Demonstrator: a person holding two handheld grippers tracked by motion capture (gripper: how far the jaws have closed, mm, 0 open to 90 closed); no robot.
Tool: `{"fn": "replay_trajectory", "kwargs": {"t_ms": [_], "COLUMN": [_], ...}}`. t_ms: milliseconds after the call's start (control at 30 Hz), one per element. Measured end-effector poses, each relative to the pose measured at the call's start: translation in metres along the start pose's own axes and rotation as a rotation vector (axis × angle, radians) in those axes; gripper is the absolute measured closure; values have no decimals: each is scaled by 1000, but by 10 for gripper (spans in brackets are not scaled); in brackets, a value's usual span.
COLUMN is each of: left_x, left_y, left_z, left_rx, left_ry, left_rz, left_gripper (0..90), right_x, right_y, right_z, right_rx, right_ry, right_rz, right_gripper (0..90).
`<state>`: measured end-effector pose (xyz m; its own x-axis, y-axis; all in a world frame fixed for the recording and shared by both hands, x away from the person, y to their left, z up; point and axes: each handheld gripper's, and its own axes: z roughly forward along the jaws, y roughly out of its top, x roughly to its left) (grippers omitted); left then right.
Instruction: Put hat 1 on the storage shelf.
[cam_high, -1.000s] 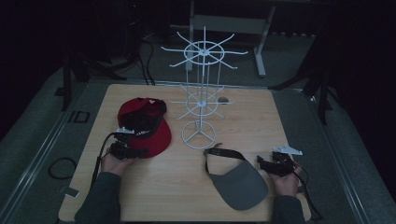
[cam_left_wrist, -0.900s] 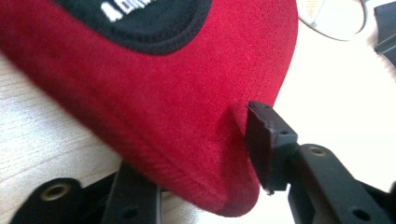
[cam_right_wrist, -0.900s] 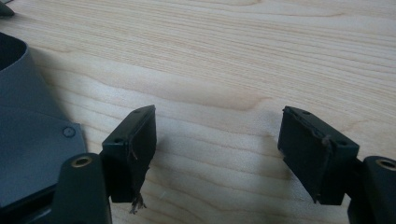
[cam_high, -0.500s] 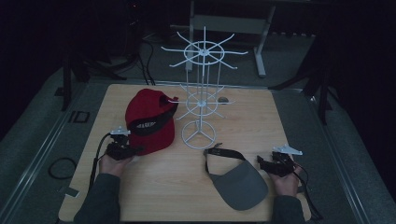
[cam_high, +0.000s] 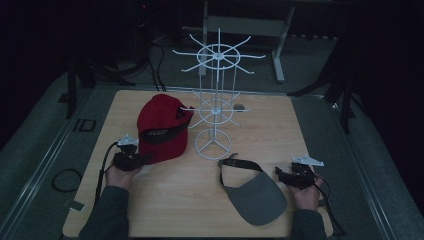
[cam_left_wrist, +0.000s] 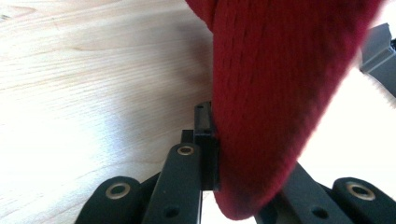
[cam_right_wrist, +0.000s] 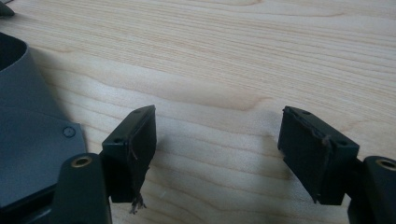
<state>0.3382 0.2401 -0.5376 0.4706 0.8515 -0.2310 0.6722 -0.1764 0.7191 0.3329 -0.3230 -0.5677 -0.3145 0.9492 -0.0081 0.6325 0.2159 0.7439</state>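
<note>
A red cap (cam_high: 162, 125) sits on the wooden table (cam_high: 310, 130), left of a white wire rack (cam_high: 215, 107). My left gripper (cam_high: 143, 159) is shut on the cap's near edge. In the left gripper view the red fabric (cam_left_wrist: 280, 93) is pinched between the jaws, and the right jaw is mostly hidden behind it. A grey visor (cam_high: 255, 197) with a black strap lies at the front right. My right gripper (cam_high: 279, 173) rests just right of the visor, open, with bare wood between its pads (cam_right_wrist: 135, 144). The visor's edge (cam_right_wrist: 32, 140) lies to the left of its jaws.
The wire rack has a round base (cam_high: 214, 145) and two tiers of spokes, the upper one (cam_high: 218, 51) higher and farther back. Cables trail from both grippers off the table's front. Dark floor and stands surround the table.
The left gripper's jaws have closed on the red cap's edge. The cap has shifted slightly right and back and now shows its red crown. The right gripper and visor have not moved.
</note>
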Motion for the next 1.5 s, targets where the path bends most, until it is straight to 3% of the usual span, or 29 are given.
{"fn": "replay_trajectory", "kwargs": {"t_ms": [467,1500], "left_x": [2,-2], "left_y": [5,36], "left_z": [-17,-61], "left_rx": [-27,-111], "left_ry": [45,116], "left_rz": [23,43], "left_gripper": [861,860], "right_x": [0,0], "right_y": [0,0], "right_z": [0,0], "right_rx": [0,1], "right_ry": [0,2], "right_rz": [0,-1], "right_gripper": [277,276]}}
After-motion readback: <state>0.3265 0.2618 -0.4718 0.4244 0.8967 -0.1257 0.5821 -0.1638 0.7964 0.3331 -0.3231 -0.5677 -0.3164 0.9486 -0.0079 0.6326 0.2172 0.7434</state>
